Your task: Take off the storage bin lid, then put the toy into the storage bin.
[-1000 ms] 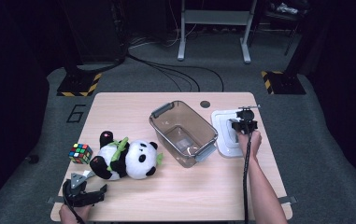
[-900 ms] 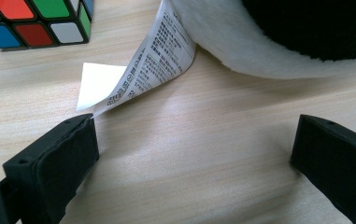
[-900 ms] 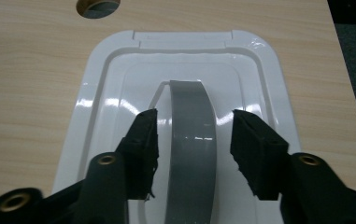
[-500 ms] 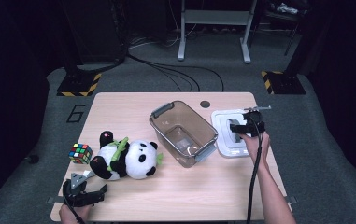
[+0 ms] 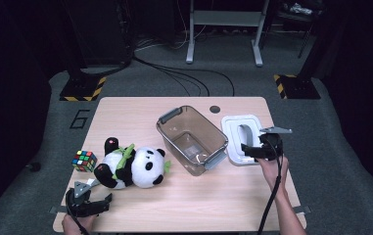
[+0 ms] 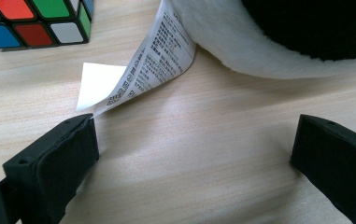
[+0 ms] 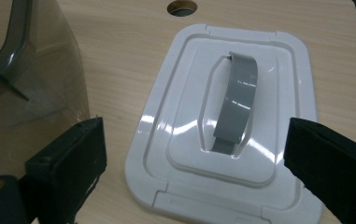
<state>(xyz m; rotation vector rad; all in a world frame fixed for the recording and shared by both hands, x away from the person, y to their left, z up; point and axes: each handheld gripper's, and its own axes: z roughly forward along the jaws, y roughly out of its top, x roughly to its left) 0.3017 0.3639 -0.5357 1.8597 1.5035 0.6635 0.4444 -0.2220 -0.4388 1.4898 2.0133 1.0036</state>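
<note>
Now the right tool hovers over the white lid, jaws just opened wide, grasping nothing.

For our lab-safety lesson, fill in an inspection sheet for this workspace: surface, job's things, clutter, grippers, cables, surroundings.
Surface: wooden table, with a round hole near its far edge.
Job's things: white lid with grey handle lies flat beside the clear bin.
Clutter: panda toy, its paper tag, puzzle cube.
Grippers: right gripper open, jaws just opened, nothing between them; left gripper open by the tag.
Cables: black cable trails from the right gripper; floor cables.
Surroundings: dark floor, striped stand bases.
</note>
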